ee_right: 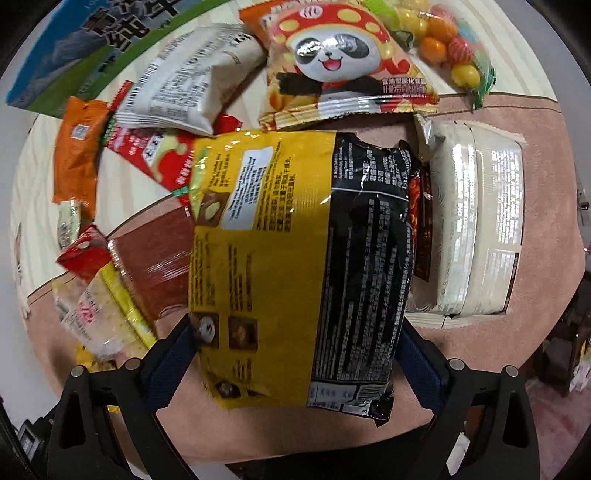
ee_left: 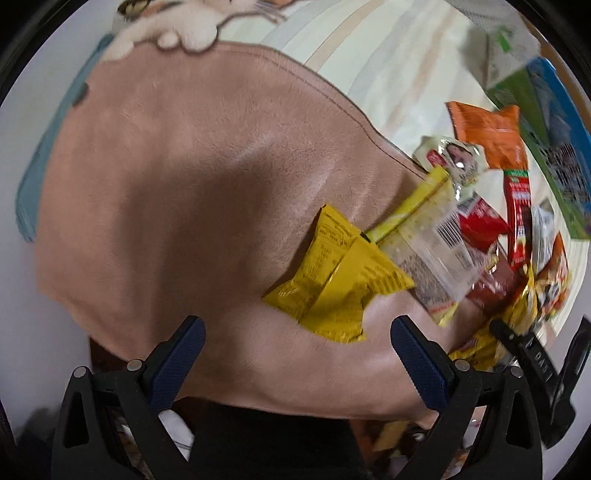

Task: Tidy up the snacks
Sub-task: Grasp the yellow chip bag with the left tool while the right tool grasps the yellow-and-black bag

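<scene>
The right hand-held gripper [ee_right: 295,354] grips the yellow-and-black snack bag [ee_right: 295,258] by its sides, over the pink cloth [ee_right: 546,206]; held that loosely, the slick bag could slide out; the left hand-held gripper [ee_left: 295,354] hovers spread and empty near the small yellow packet [ee_left: 332,284], angled downward.

Home: cat-print bedding [ee_left: 177,26], pink blanket [ee_left: 184,166]

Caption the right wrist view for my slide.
Right gripper straddles a yellow-and-black snack bag amid scattered snacks on a pink cloth.
</scene>
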### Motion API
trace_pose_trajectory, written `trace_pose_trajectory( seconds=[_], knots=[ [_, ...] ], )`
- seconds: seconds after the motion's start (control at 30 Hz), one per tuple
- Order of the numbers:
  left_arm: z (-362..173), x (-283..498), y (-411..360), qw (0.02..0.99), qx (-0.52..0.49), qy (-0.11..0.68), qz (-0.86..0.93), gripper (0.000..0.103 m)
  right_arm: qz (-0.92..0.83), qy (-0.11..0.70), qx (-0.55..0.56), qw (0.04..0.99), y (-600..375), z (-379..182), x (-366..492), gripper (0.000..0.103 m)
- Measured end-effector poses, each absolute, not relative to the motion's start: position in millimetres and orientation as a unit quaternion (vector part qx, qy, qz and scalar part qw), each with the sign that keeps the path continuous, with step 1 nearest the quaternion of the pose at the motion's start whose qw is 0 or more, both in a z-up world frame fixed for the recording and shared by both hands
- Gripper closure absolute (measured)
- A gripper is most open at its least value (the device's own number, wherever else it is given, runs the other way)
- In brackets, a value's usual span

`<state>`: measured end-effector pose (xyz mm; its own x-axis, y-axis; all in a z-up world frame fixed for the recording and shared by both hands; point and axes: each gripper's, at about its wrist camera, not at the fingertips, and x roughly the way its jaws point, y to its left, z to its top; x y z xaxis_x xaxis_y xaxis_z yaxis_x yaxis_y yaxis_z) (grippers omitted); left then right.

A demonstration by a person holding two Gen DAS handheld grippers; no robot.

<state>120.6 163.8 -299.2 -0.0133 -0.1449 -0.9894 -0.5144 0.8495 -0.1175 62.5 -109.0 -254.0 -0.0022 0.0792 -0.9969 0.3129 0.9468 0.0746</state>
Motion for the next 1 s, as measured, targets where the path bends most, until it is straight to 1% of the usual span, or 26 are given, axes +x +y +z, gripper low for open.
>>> trace_pose_trajectory(
  seconds=[0.07, 0.13, 0.17, 0.23, 0.3, 0.4, 0.53, 0.6, 0.63, 0.67, 0.83, 1.0],
  knots=[
    [-305.3, 126.5, 160.0, 0.669, -0.231, 0.695, 0.128, 0.0, -0.085, 0.705, 0.134, 0.691, -107.9, -258.8, 63.4, 0.009],
    [-309.6, 135.0, 149.4, 0.684, -0.2, 0.693, 0.106, 0.0, -0.079, 0.706, 0.121, 0.693, -107.0, -262.8, 62.6, 0.016],
    [-312.2, 139.1, 143.6, 0.69, -0.181, 0.694, 0.096, 0.0, -0.07, 0.707, 0.113, 0.694, -105.3, -263.8, 60.5, 0.017],
    [-319.0, 146.0, 130.3, 0.697, -0.146, 0.699, 0.071, 0.008, -0.054, 0.714, 0.099, 0.69, -102.7, -266.9, 55.2, 0.017],
    [-326.8, 149.3, 121.1, 0.697, -0.124, 0.704, 0.055, 0.023, -0.034, 0.727, 0.086, 0.681, -97.0, -272.9, 47.7, 0.017],
    [-342.0, 147.6, 112.5, 0.695, -0.097, 0.711, 0.04, 0.043, -0.018, 0.732, 0.068, 0.678, -89.3, -282.5, 42.5, 0.017],
    [-349.6, 138.7, 113.8, 0.705, -0.092, 0.703, 0.033, 0.047, -0.029, 0.731, 0.078, 0.678, -91.5, -299.3, 46.7, 0.012],
    [-353.2, 130.5, 117.4, 0.708, -0.096, 0.699, 0.032, 0.051, -0.04, 0.733, 0.086, 0.673, -93.9, -307.0, 50.7, 0.013],
    [-351.6, 125.9, 120.7, 0.709, -0.1, 0.697, 0.033, 0.051, -0.042, 0.732, 0.089, 0.674, -94.6, -308.3, 54.8, 0.015],
    [-347.9, 116.9, 122.1, 0.71, -0.102, 0.696, 0.035, 0.052, -0.044, 0.728, 0.088, 0.679, -94.3, -309.0, 54.5, 0.015],
    [-338.4, 89.5, 129.8, 0.712, -0.114, 0.693, 0.031, 0.052, -0.036, 0.718, 0.095, 0.689, -103.5, -302.2, 40.2, 0.016],
    [-307.5, 69.7, 129.2, 0.722, -0.118, 0.681, 0.024, 0.052, -0.011, 0.705, 0.13, 0.697, -109.8, -280.4, 21.4, 0.016]
  ],
)
